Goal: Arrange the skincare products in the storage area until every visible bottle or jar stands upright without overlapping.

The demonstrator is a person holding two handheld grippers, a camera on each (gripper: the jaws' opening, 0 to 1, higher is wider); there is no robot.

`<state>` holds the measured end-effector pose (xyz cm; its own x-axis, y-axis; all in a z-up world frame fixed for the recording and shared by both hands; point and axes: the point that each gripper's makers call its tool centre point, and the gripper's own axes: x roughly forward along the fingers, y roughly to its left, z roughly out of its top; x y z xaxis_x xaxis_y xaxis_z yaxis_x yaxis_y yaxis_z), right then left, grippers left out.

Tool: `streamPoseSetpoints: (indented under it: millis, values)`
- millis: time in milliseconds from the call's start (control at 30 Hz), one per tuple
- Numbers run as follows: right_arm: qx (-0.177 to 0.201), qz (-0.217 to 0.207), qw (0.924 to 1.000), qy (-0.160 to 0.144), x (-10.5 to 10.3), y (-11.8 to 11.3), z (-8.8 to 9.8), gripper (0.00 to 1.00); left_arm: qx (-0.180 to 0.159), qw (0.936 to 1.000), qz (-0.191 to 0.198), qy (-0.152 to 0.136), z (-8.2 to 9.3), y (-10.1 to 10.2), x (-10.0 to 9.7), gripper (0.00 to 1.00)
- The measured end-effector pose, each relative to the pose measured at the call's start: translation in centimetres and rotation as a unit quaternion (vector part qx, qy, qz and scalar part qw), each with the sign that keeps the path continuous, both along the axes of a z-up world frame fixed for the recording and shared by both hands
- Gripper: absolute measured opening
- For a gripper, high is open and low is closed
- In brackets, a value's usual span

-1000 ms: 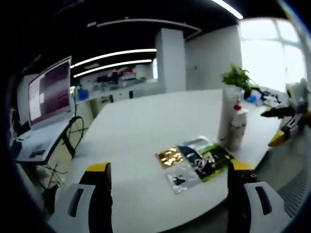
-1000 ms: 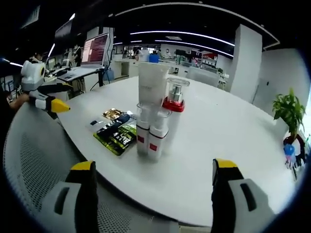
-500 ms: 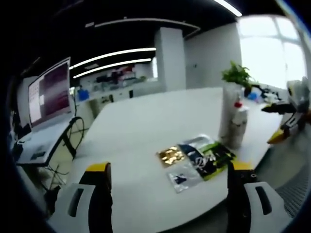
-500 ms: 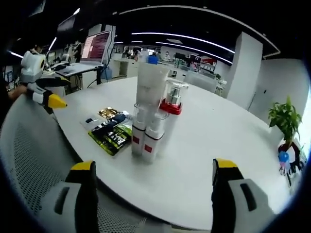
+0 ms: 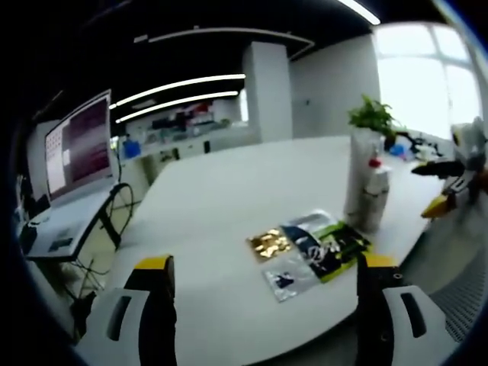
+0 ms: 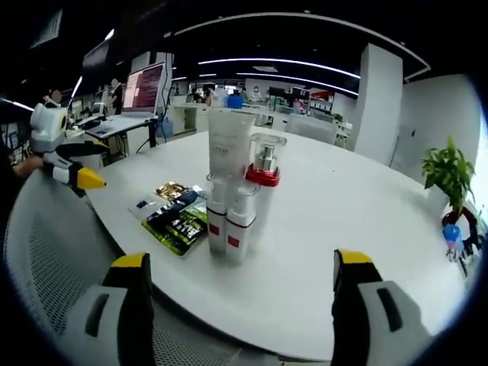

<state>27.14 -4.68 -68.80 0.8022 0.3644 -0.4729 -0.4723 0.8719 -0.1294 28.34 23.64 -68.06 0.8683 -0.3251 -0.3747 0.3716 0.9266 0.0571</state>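
Several skincare products stand upright in a tight cluster on the white table point(image 6: 343, 229): a tall white tube point(image 6: 228, 146), a clear bottle with a red collar point(image 6: 263, 169), and two small white bottles with red labels point(image 6: 227, 221). In the left gripper view the same cluster point(image 5: 366, 187) stands at the right. Flat sachets point(image 6: 174, 216) in gold, dark and green lie beside it, also sachets point(image 5: 309, 248). My right gripper point(image 6: 236, 305) is open, short of the cluster. My left gripper point(image 5: 263, 305) is open near the table edge, and shows as the left gripper point(image 6: 65, 164).
A potted plant point(image 6: 450, 171) sits at the table's far right edge. A laptop point(image 5: 76, 152) rests on a side stand left of the table. A mesh chair back point(image 6: 53, 267) lies close below. The right gripper point(image 5: 454, 183) enters from the right.
The right gripper view has shifted slightly, so the cluster sits a little lower and nearer centre. Nothing on the table has moved. Both grippers stay open.
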Motion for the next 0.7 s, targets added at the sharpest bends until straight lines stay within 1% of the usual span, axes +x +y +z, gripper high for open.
streamPoseSetpoints:
  millis: [200,300,400,567,700]
  values:
    - [0.007,-0.007,0.9999,0.001,0.13,-0.23,0.05,0.99,0.000,1.0000,-0.001,0.003,-0.08,-0.11,-0.02,0.97]
    - [0.013,-0.008,0.9999,0.001,0.15,-0.23,0.12,0.99,0.003,1.0000,0.001,-0.001,0.02,-0.09,0.03,0.97]
    - [0.007,-0.010,0.9999,0.001,0.18,-0.35,0.04,0.99,0.013,0.9999,-0.001,0.000,-0.30,0.28,0.25,0.97]
    - [0.012,-0.013,0.9998,-0.002,0.23,-0.41,0.21,0.99,0.012,0.9999,0.001,-0.003,-0.15,0.19,0.19,0.97]
    - [0.004,-0.007,1.0000,0.000,0.11,-0.25,0.00,0.99,0.011,0.9999,0.002,-0.001,-0.19,0.10,0.12,0.97]
